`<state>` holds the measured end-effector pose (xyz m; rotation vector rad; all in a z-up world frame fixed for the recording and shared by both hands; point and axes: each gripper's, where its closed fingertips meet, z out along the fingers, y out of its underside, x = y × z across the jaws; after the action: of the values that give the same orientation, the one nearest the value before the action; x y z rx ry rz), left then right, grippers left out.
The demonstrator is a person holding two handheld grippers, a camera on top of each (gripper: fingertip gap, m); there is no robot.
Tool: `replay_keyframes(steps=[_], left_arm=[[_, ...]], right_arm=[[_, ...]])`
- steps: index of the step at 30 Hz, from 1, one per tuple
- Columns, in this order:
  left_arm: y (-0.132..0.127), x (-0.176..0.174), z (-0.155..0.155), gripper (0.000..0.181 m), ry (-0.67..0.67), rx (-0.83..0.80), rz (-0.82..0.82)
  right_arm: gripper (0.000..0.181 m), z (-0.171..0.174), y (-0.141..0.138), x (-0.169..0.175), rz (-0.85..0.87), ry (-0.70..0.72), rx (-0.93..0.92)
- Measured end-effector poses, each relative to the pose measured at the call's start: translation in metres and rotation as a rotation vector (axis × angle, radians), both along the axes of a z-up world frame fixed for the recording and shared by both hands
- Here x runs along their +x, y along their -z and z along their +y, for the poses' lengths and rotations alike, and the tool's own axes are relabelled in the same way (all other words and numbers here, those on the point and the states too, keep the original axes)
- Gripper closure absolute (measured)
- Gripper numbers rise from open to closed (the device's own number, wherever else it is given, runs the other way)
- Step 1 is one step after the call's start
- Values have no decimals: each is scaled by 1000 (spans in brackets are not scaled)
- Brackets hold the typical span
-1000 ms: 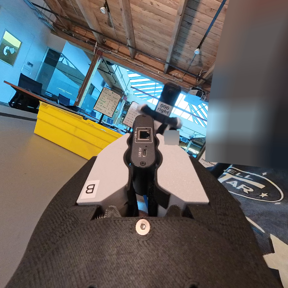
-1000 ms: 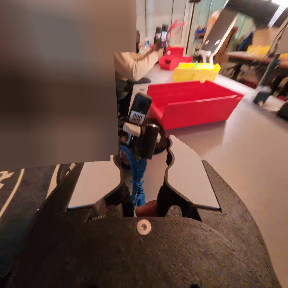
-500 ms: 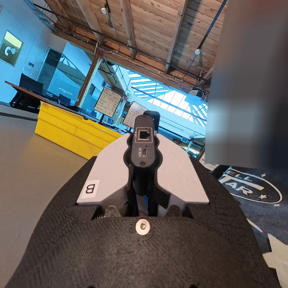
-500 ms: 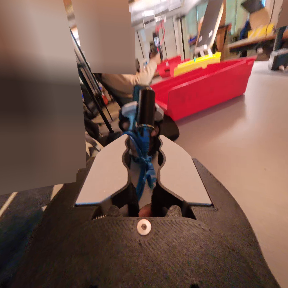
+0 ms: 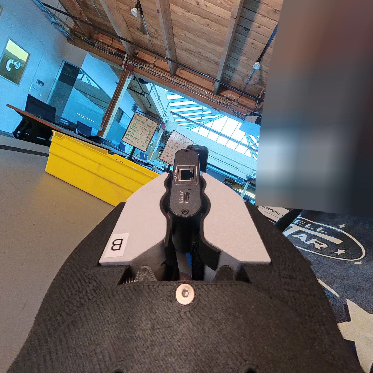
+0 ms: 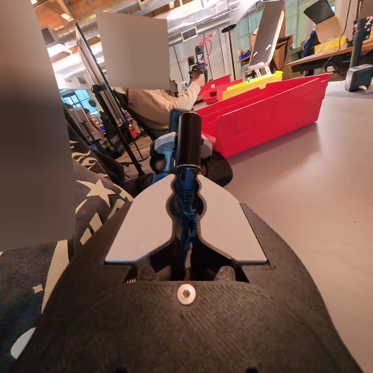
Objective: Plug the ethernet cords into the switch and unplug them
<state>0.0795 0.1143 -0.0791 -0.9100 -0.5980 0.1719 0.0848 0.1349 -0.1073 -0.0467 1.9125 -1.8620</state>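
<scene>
- Slim black metal switch with rounded ends [image 5: 185, 187] sits clamped between the left gripper [image 5: 185, 193]'s grey fingers [image 5: 145, 218], end face with its two ports toward the camera, both ports empty.
- Right wrist view: the switch's other end [image 6: 189, 139] carries the blue ethernet cord's plug [image 6: 186, 181], apparently seated; the joint is partly shadowed.
- Right gripper [image 6: 186, 198] is pinched nearly closed on that cord just behind the plug.
- Grey tabletop [image 6: 302, 191] below; red plastic bin [image 6: 262, 121] beyond, yellow plastic bin [image 5: 90, 171] on the left gripper's side.
</scene>
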Motion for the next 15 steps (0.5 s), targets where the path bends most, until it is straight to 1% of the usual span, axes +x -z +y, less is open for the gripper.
replay_keyframes(steps=[5,7,8,10,11,12,14,15], left_arm=[[0,1,0,155,3,1,-4],[5,3,6,153,65,-35,-61],[9,5,12,146,121,-90,-103],[13,10,21,125,194,-221,-150],[15,11,23,120,190,-305,-149],[19,10,21,119,152,-408,-140],[25,6,16,120,59,-616,-80],[26,7,15,122,42,-685,-41]], right_arm=[[167,1,0,1,33,4,-3],[167,2,1,3,82,3,-3],[167,1,1,4,109,1,-2],[167,2,0,8,142,-12,-14],[167,2,0,9,148,-18,-15],[167,2,1,9,150,-22,-11],[168,1,4,9,163,-18,10],[168,1,6,10,180,-18,23]])
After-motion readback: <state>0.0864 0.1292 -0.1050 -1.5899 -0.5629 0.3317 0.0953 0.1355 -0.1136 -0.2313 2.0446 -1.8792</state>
